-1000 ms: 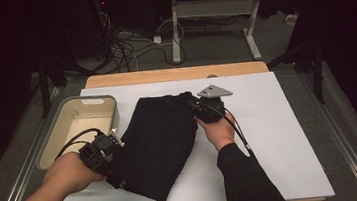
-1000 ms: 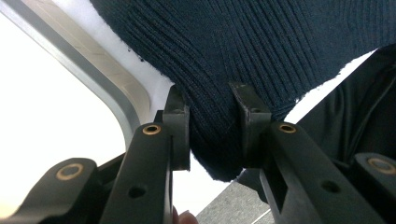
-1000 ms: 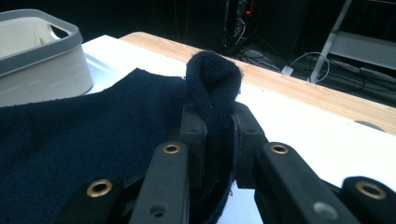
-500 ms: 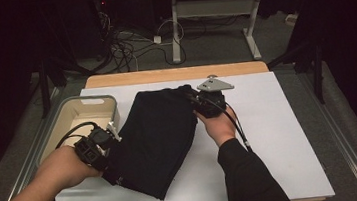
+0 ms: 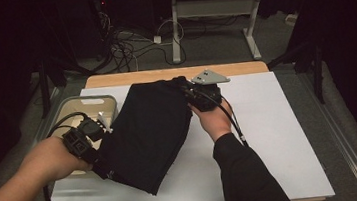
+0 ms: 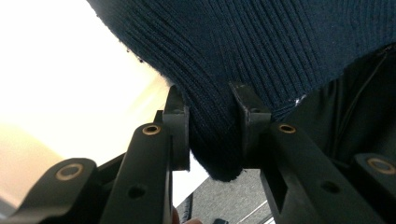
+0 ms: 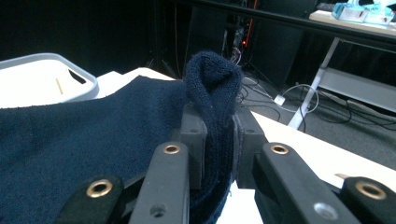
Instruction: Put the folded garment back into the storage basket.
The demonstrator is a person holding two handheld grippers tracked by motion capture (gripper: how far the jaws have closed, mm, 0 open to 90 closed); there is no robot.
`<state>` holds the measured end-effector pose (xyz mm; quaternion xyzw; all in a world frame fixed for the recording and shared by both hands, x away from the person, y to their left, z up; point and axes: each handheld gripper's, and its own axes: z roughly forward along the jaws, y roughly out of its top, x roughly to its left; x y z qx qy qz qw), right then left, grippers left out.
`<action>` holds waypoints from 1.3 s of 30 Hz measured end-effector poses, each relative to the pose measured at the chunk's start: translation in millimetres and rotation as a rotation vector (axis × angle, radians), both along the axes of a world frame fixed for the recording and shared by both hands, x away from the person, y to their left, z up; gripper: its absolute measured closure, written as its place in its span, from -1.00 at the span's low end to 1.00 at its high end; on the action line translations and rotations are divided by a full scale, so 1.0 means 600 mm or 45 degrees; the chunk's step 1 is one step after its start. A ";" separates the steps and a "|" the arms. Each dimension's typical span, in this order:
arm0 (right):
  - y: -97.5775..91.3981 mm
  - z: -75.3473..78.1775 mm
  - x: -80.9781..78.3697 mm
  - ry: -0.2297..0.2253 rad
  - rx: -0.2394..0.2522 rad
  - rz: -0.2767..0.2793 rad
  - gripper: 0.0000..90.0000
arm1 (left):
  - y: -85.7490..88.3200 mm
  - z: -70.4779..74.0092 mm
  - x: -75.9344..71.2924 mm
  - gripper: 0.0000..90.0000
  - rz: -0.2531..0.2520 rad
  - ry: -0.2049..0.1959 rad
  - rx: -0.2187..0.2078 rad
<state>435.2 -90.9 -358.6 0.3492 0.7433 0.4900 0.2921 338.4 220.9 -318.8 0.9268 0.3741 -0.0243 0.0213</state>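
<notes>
A dark navy knitted garment (image 5: 150, 133) hangs folded above the white table top (image 5: 270, 136), stretched between both hands. My left gripper (image 5: 101, 158) is shut on its near left edge; in the left gripper view the ribbed hem (image 6: 212, 135) is pinched between the two black jaws. My right gripper (image 5: 188, 90) is shut on the far edge of the cloth; in the right gripper view a bunched fold (image 7: 212, 93) stands up from between the jaws, with the rest of the garment (image 7: 84, 140) spreading to the left.
A shallow grey-white tray (image 5: 109, 103) stands at the table's left side, partly under the cloth and the left hand; it also shows as a tray (image 7: 51, 79) in the right gripper view. Cables and table legs (image 5: 173, 25) lie on the floor beyond the far edge.
Both hands have risen a little with the garment, lifting it further off the table. Both grips stay the same.
</notes>
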 end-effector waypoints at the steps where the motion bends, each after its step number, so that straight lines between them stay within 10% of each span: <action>1: 0.003 0.002 0.001 -0.002 0.003 0.000 0.75 | 0.004 0.003 0.000 0.52 0.007 -0.005 -0.001; 39: 0.220 0.006 0.089 -0.032 -0.016 0.172 0.75 | 0.199 -0.002 0.000 0.52 0.269 -0.062 -0.026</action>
